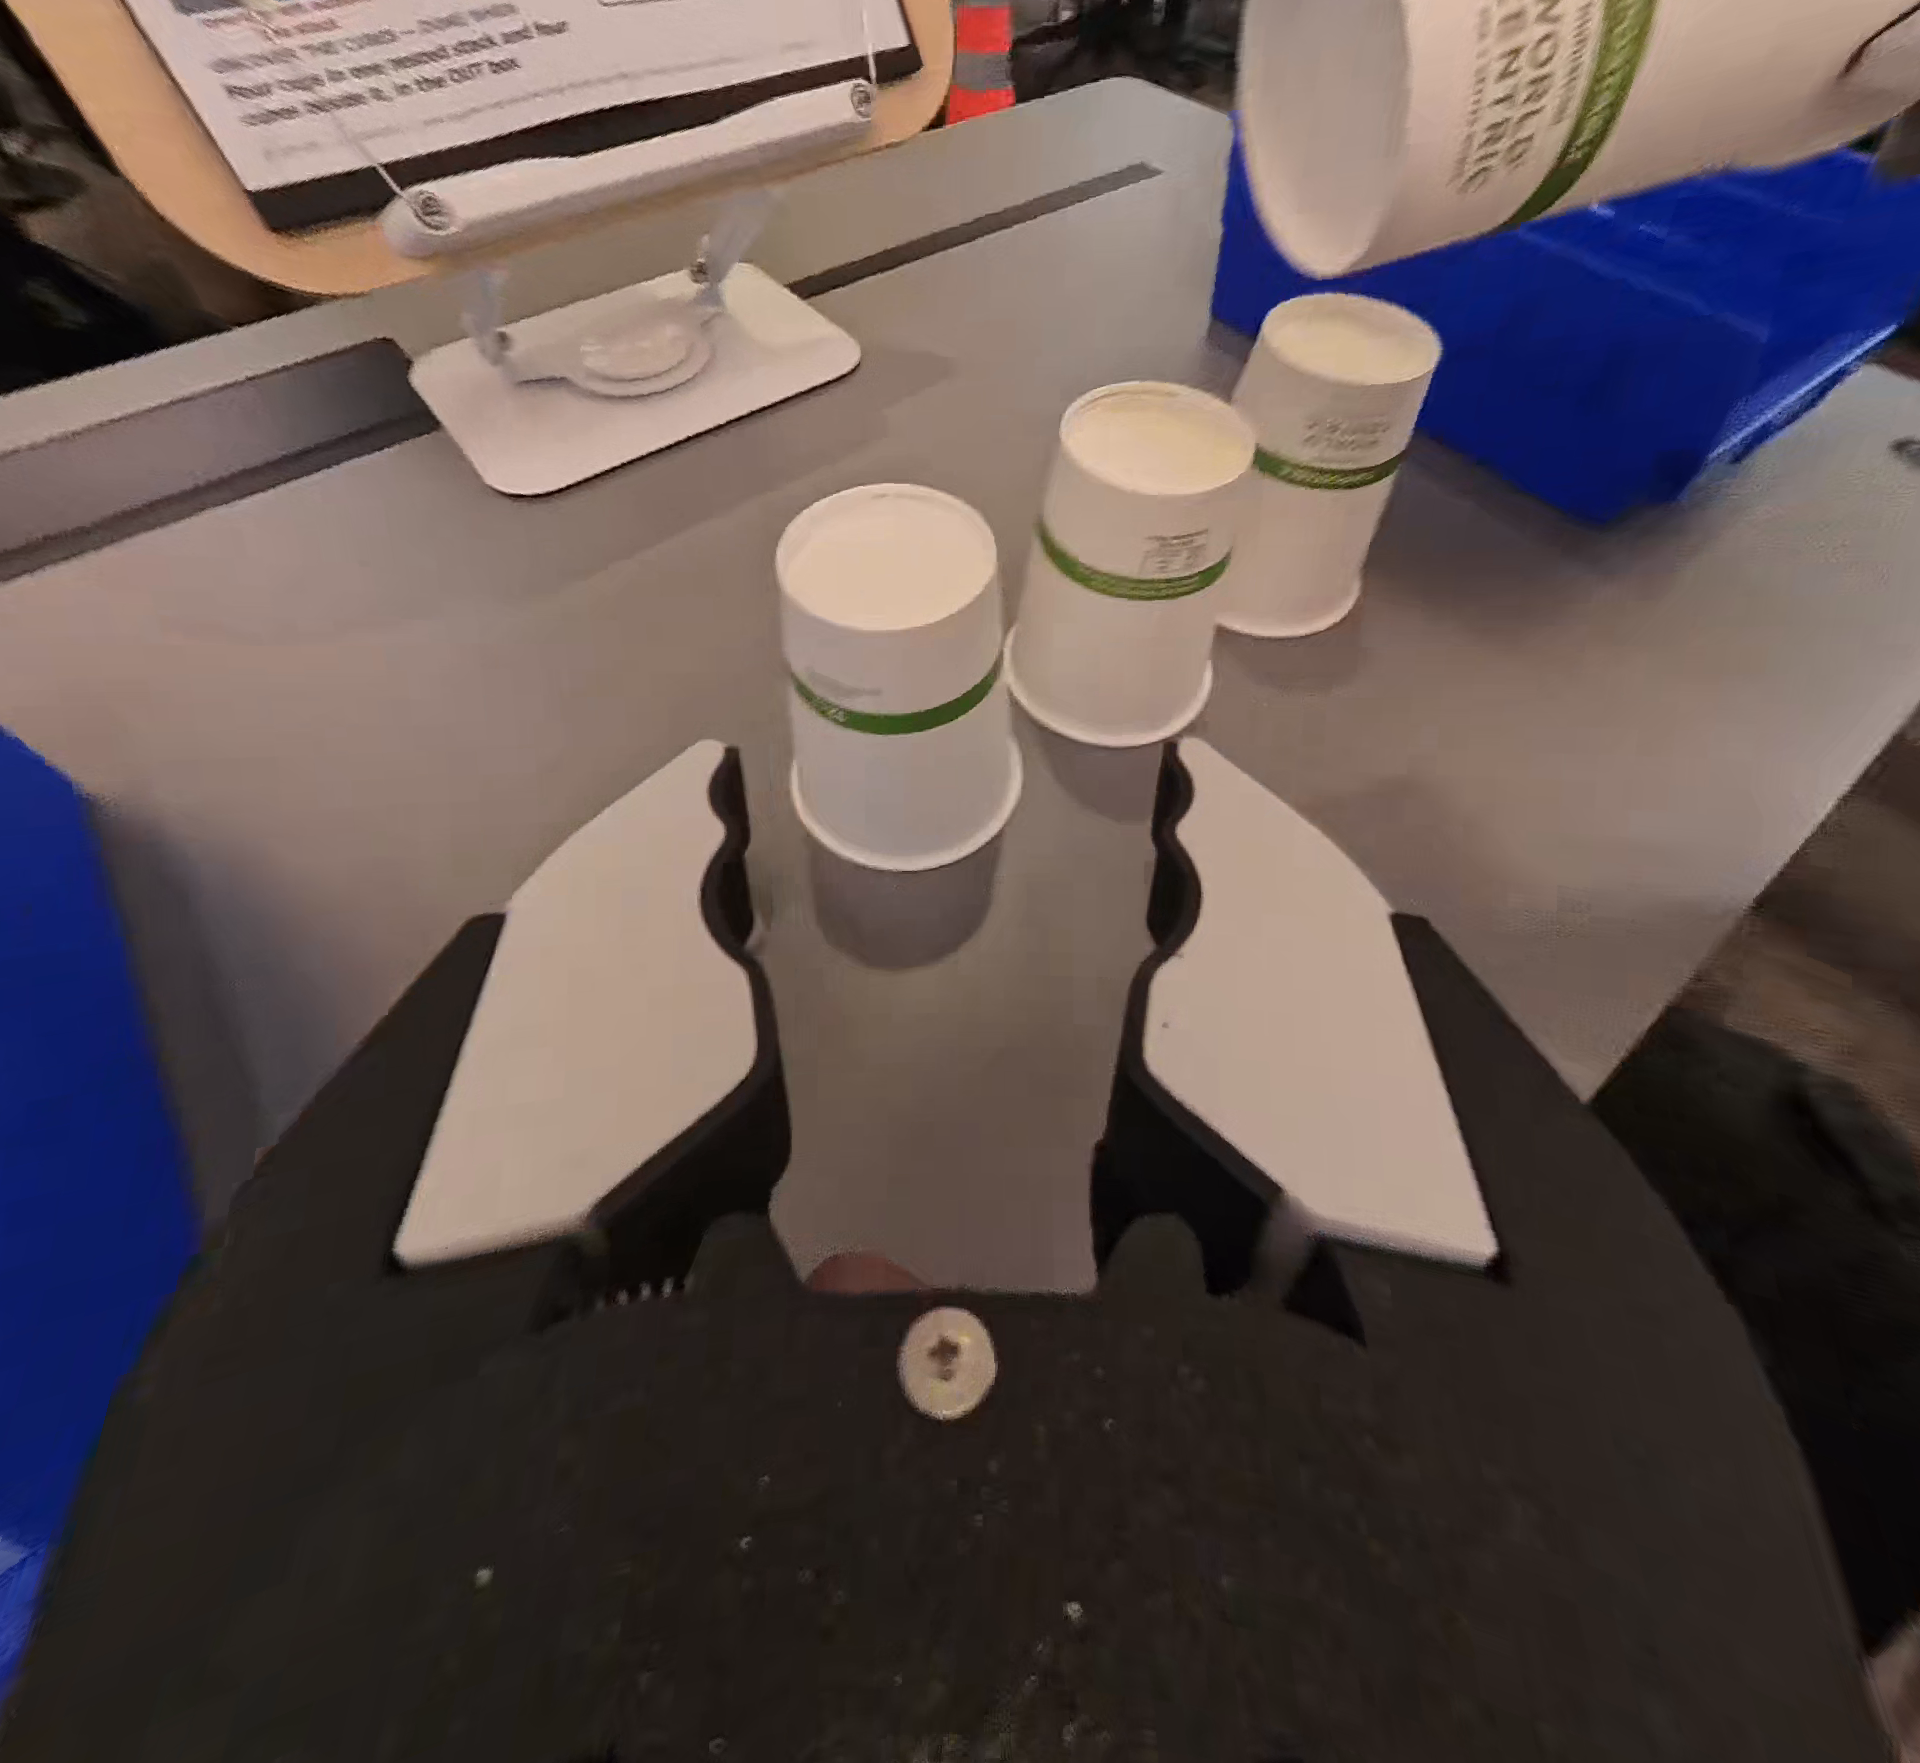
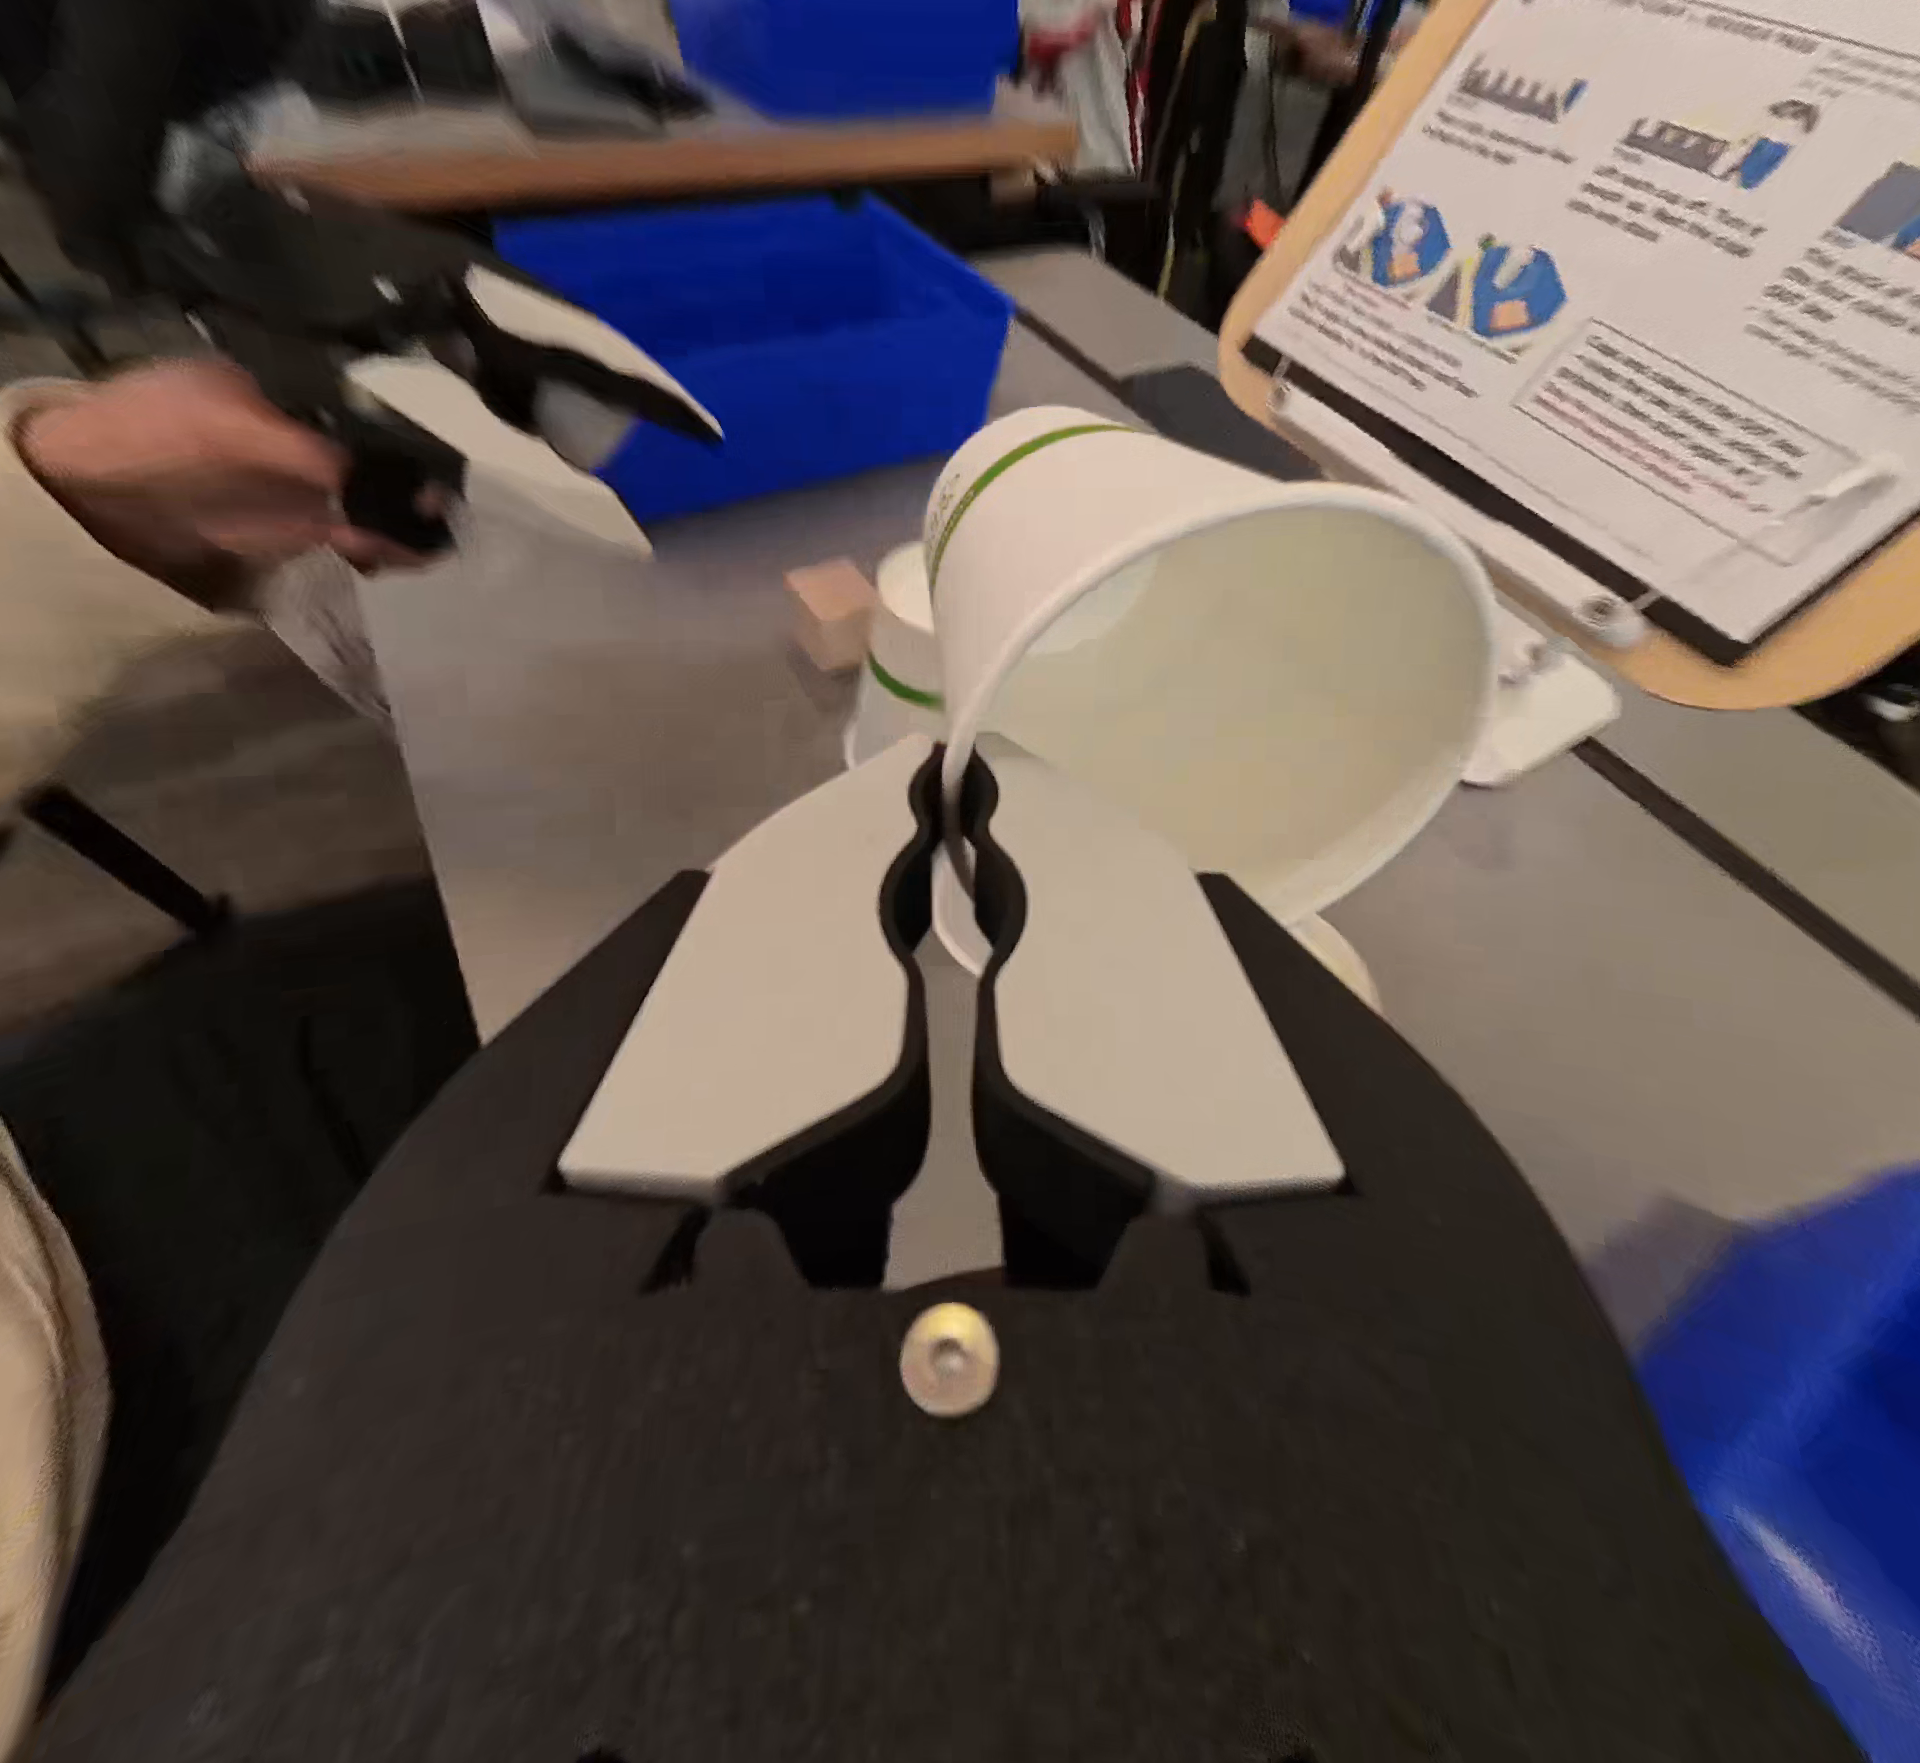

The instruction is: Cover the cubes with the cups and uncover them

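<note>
Right gripper [image 2: 961, 814] clenched on the rim of a tilted cup [image 2: 1195, 674], held in the air, probably for capping or just lifted. Left gripper [image 1: 945, 840] released, empty, just short of the nearest of three upturned cups [image 1: 899, 674] in a row on the worktop [image 1: 416, 674]. One bare cube [image 2: 831, 612] far side. Blue bin [image 2: 769, 342] and instruction stand [image 1: 623, 383] crowd the far edge.

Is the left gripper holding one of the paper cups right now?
No: the left gripper is open and empty, its fingers apart behind the nearest upside-down paper cup on the grey table.
</note>
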